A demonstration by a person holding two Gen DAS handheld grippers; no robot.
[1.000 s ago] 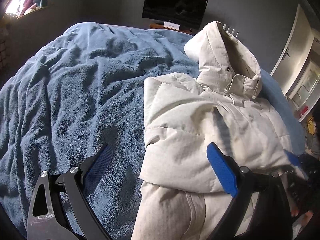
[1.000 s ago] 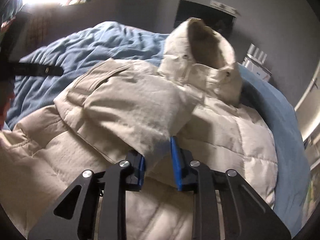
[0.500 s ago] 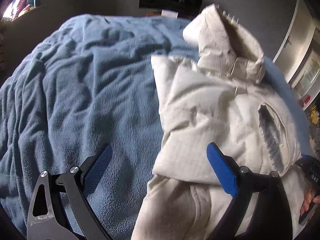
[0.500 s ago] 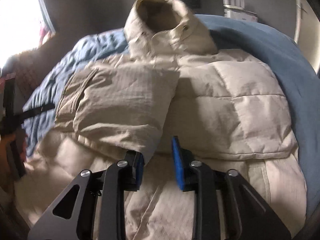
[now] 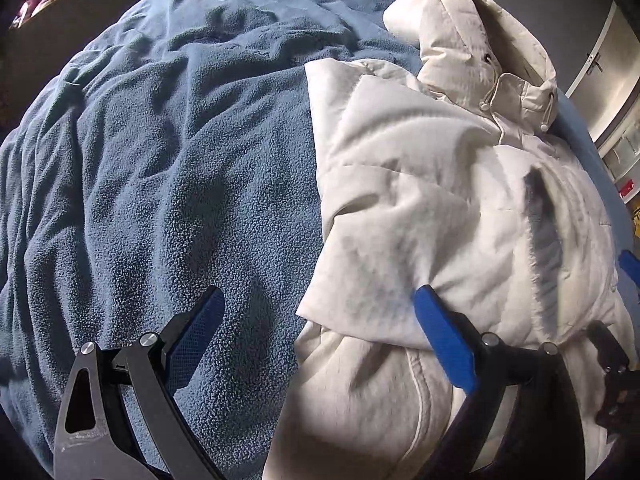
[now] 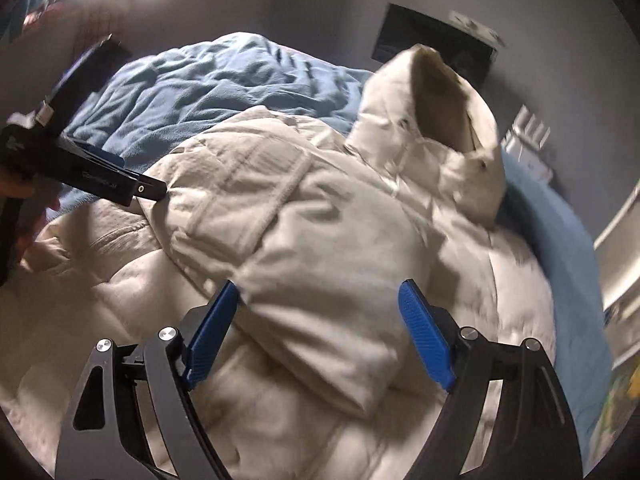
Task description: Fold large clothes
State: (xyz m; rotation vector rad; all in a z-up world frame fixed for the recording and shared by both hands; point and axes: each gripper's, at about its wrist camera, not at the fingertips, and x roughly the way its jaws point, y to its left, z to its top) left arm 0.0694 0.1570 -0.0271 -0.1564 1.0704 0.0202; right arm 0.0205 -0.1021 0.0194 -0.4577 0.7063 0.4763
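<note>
A white hooded puffer jacket [image 5: 440,200] [image 6: 320,220] lies front up on the bed, its hood [image 5: 472,40] [image 6: 440,92] standing at the far end. One sleeve [image 6: 320,272] is folded across the chest. My right gripper [image 6: 320,287] hovers over that sleeve's end with its jaws opening; the sleeve lies between the pads and is not pinched. My left gripper [image 5: 318,298] is open wide, straddling the jacket's left edge, one finger over the blanket and one over the fabric. The left gripper [image 6: 112,184] also shows in the right wrist view at the jacket's side.
A rumpled blue fleece blanket [image 5: 160,160] [image 6: 220,80] covers the bed left of the jacket. A dark screen [image 6: 420,36] hangs on the grey far wall. A pale door [image 5: 608,80] and shelves stand to the right. A bright window is at the upper left.
The right jaws, shut on the sleeve end a second ago, have spread wide and let it go. The left gripper has sunk closer to the jacket's left edge, still open.
</note>
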